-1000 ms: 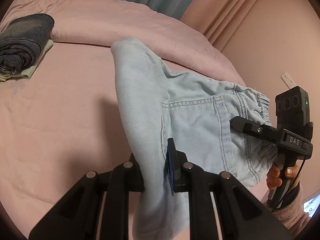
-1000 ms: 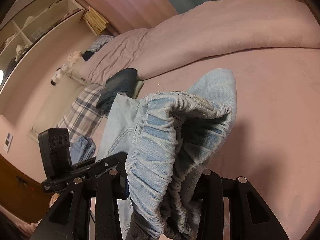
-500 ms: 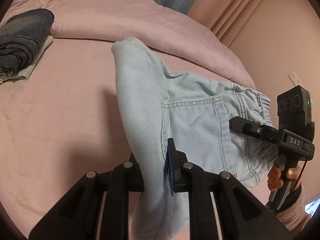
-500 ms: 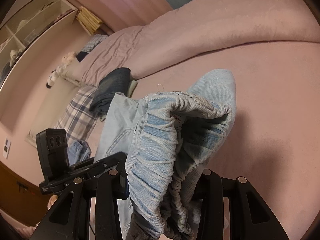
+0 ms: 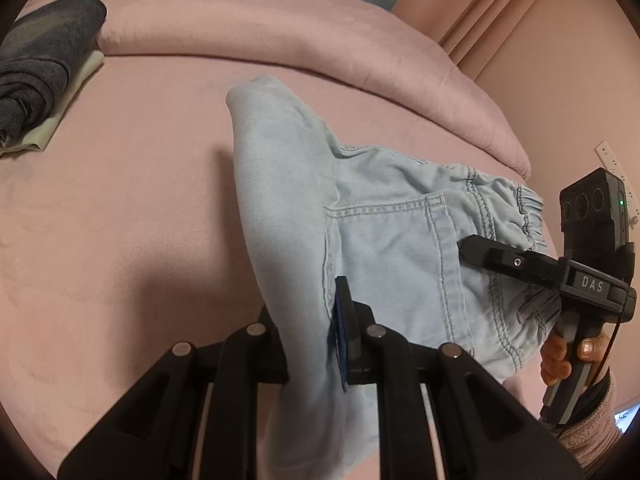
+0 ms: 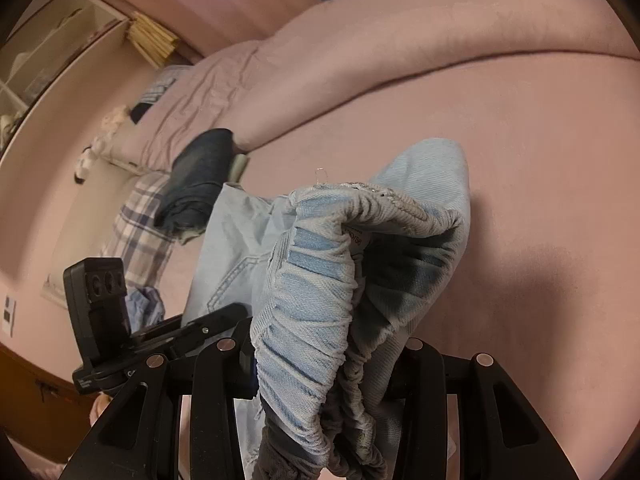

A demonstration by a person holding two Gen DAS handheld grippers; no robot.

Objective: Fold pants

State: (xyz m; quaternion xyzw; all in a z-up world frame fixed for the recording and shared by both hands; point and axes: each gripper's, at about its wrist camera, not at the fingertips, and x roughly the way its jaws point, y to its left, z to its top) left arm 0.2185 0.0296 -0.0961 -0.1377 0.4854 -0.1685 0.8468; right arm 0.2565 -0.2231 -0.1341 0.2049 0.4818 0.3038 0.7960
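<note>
left gripper: my left gripper (image 5: 320, 332) is clamped tight on a fold of the pants (image 5: 384, 248), down by the seat seam next to the back pocket

right gripper: my right gripper (image 6: 328, 364) is closed over the bunched elastic waistband, so the jaws sit partway apart with a fat wad of denim pinched between them

pants: hanging between both grippers over the bed (image 5: 120, 200), not laid down yet, leg end poking out toward the duvet (image 5: 280, 28)

what changed: compared with a second ago the bed looks bigger and closer in both views and the duvet has slid up the frame, so I've been lowering the whole thing. Grip on both sides looks the same

what that means: I reckon this is the lay-down before the first fold

watch out: dark folded clothes (image 5: 40, 76) sit off to the left, well apart, so no clash I think
</note>
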